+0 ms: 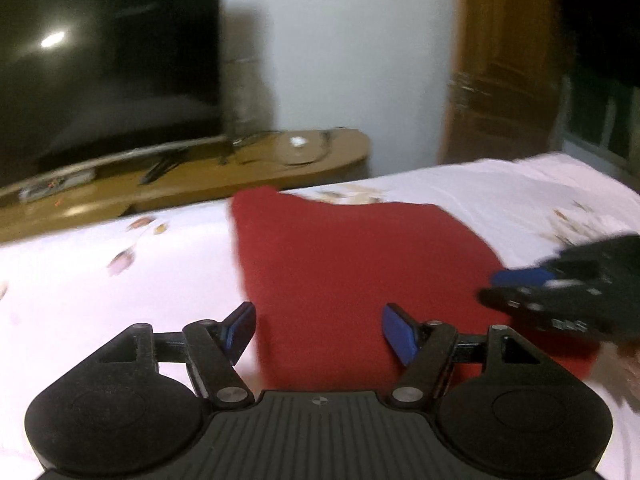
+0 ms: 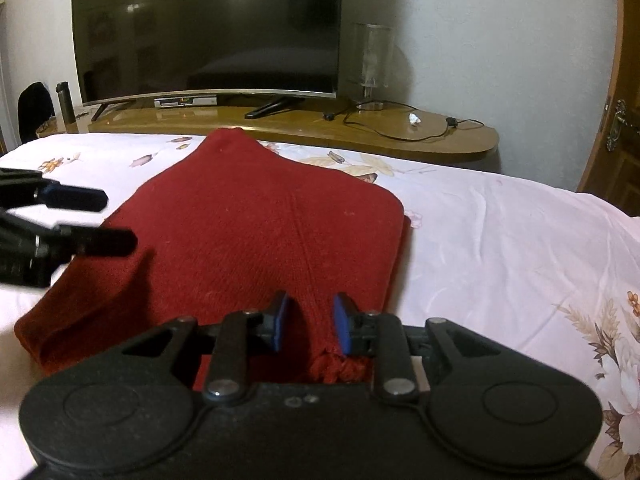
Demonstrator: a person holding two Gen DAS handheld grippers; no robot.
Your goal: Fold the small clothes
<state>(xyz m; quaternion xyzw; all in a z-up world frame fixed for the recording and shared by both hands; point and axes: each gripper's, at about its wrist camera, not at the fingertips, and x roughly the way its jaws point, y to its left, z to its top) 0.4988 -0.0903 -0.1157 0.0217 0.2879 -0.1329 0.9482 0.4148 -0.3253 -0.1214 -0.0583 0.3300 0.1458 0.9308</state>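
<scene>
A dark red knitted garment (image 2: 256,232) lies flat on the white flowered bedsheet (image 2: 500,232); it also shows in the left wrist view (image 1: 352,264). My right gripper (image 2: 310,326) sits low at the garment's near edge, its blue pads partly closed with a ridge of red fabric between them. My left gripper (image 1: 320,332) is open wide over the garment's near left part, nothing between its pads. The left gripper also shows at the left of the right wrist view (image 2: 108,220), above the garment's left edge. The right gripper shows blurred at the right of the left wrist view (image 1: 520,288).
A wooden TV stand (image 2: 400,136) runs along the far edge of the bed, with a large dark TV (image 2: 208,28), a glass lamp (image 2: 370,64) and cables. A wooden door (image 2: 624,120) is at the right. The sheet (image 1: 100,280) extends on both sides.
</scene>
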